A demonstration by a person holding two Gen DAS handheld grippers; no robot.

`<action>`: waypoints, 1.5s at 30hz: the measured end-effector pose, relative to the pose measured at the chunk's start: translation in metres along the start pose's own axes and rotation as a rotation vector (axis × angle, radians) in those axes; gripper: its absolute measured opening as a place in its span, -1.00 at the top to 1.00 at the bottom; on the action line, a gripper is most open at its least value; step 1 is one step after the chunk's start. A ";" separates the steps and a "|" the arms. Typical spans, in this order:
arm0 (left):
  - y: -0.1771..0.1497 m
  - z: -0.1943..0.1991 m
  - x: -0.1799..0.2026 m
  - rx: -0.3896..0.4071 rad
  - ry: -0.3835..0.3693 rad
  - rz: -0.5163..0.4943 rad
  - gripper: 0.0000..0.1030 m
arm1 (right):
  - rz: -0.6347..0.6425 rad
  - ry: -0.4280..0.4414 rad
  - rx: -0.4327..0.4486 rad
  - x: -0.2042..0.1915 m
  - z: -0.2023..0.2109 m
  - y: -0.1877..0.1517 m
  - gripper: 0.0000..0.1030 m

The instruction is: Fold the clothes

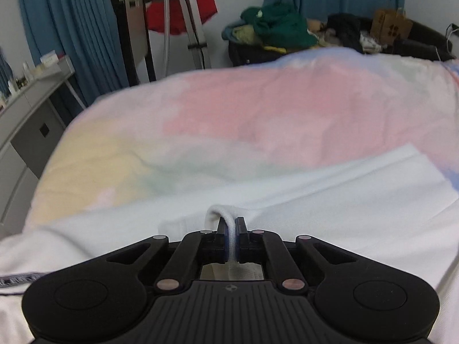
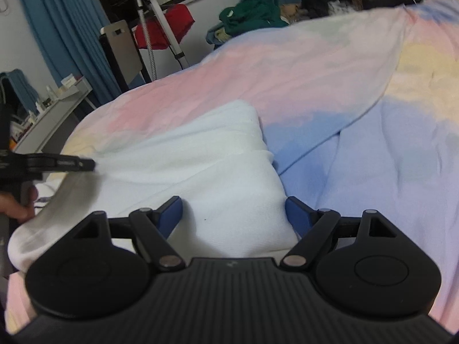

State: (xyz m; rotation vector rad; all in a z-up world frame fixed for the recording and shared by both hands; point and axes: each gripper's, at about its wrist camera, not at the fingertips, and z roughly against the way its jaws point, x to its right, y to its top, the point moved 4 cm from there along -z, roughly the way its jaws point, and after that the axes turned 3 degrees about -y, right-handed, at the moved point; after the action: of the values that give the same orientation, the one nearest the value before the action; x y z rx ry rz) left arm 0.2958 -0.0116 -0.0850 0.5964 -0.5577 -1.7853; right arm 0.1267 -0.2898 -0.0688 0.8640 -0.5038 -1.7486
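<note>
A white garment lies spread on a pastel bed cover. My left gripper is shut on a pinched fold of its white cloth, which loops up between the blue pads. In the right wrist view the same white garment covers the near middle of the bed, and the left gripper reaches in from the left edge, held by a hand. My right gripper hovers just above the garment's right part, wide open, with cloth below the gap but not pressed by its blue pads.
Beyond the bed cover stand blue curtains, a metal stand with a red cloth, and a pile of green and dark clothes. A grey cabinet with small bottles lines the left side.
</note>
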 end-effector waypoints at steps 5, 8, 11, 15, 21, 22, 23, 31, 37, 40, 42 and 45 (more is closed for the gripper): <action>-0.011 0.017 -0.014 0.002 -0.042 0.068 0.59 | -0.010 0.003 -0.013 0.002 -0.001 0.000 -0.59; -0.020 0.041 -0.025 0.018 -0.058 0.106 0.25 | -0.018 0.008 -0.015 0.003 0.000 0.001 -0.59; -0.035 0.073 -0.039 0.033 -0.099 0.176 0.18 | -0.005 0.007 -0.012 0.000 0.002 0.001 -0.59; -0.065 0.116 -0.041 0.066 -0.189 0.255 0.05 | -0.003 0.011 -0.011 -0.001 0.005 0.001 -0.58; -0.104 0.149 -0.018 0.109 -0.317 0.239 -0.01 | 0.002 0.034 0.016 -0.007 0.017 -0.001 -0.58; -0.108 0.148 -0.015 0.113 -0.333 0.244 -0.01 | 0.010 0.035 0.022 -0.009 0.018 -0.001 -0.57; -0.112 0.145 -0.012 0.113 -0.337 0.244 0.01 | 0.017 0.033 0.025 -0.010 0.020 -0.002 -0.55; -0.128 0.116 -0.013 0.109 -0.247 0.233 0.48 | 0.040 0.025 0.089 -0.017 0.028 -0.004 -0.55; -0.134 0.109 -0.011 0.103 -0.215 0.243 0.49 | 0.021 0.049 0.191 -0.017 0.042 0.005 -0.55; -0.136 0.108 -0.010 0.111 -0.213 0.242 0.49 | 0.052 0.054 0.191 -0.023 0.040 0.004 -0.55; -0.136 0.109 -0.011 0.119 -0.215 0.240 0.47 | 0.066 0.053 0.160 -0.024 0.032 0.000 -0.55; -0.139 0.119 -0.012 0.148 -0.206 0.236 0.31 | 0.077 0.028 0.139 -0.025 0.021 -0.004 -0.55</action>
State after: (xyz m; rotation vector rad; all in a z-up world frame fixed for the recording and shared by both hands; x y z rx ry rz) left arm 0.1221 0.0465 -0.0819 0.4287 -0.8711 -1.5993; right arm 0.1126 -0.2672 -0.0501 0.9533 -0.6381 -1.6443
